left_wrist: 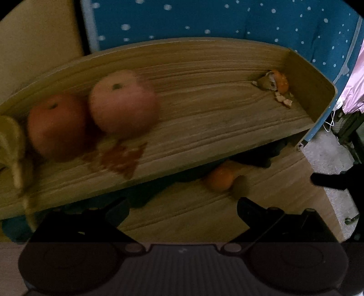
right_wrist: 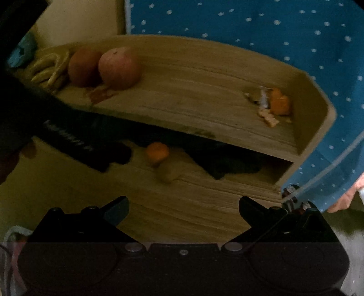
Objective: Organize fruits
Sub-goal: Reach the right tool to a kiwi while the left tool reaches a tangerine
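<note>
Two reddish apples [left_wrist: 122, 101] [left_wrist: 55, 125] rest side by side on the raised wooden shelf [left_wrist: 204, 118], with yellow bananas [left_wrist: 11, 139] at their left. The right wrist view shows the same apples [right_wrist: 119, 68] [right_wrist: 83, 67] and bananas [right_wrist: 51, 66]. An orange [left_wrist: 220, 178] lies on the lower wooden surface under the shelf's front edge, also visible as the orange [right_wrist: 157, 153] with a dull brownish fruit [right_wrist: 168, 172] beside it. My left gripper [left_wrist: 183, 210] is open and empty below the shelf. My right gripper [right_wrist: 184, 209] is open and empty too.
Orange peel scraps [left_wrist: 278, 85] lie in the shelf's right corner, seen again as peel [right_wrist: 276, 105]. A dark red stain [left_wrist: 120, 159] marks the shelf near the apples. Blue dotted fabric [left_wrist: 227, 20] hangs behind. The other dark gripper body [right_wrist: 56, 129] crosses the left of the right wrist view.
</note>
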